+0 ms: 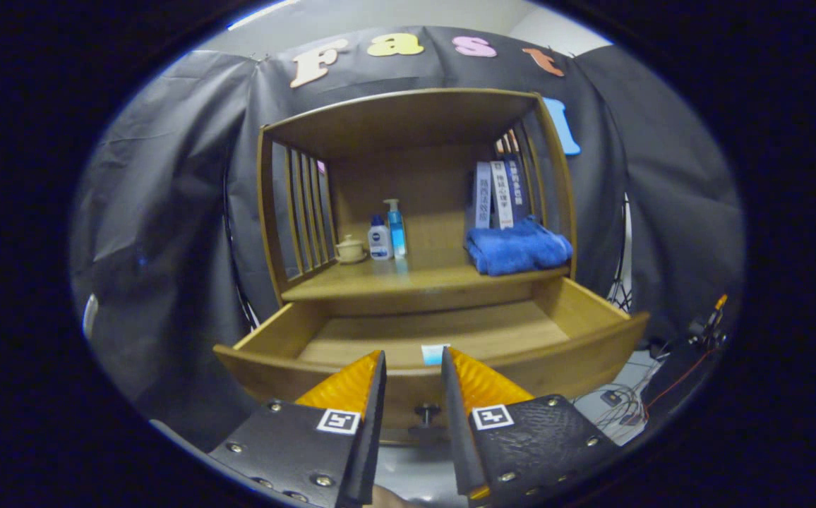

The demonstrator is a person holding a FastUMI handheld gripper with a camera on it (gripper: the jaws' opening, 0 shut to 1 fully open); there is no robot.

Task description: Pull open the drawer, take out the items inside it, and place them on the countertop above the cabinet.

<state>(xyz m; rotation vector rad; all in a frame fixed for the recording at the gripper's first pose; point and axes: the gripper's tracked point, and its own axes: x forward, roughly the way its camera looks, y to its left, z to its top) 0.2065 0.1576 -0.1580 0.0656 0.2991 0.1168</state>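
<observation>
One small card (pixel 435 353) lies in the open drawer (pixel 591 353); gripper (pixel 413 367) parted, holding nothing.

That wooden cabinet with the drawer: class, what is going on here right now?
A person's handheld gripper hovers open and empty just above the front edge of the pulled-out wooden drawer, above its small dark knob. Inside the drawer, just beyond the fingertips, lies a small pale blue item, not yet taken out. On the countertop above sit a cream lidded pot, two pump bottles, a folded blue towel and upright books.
</observation>
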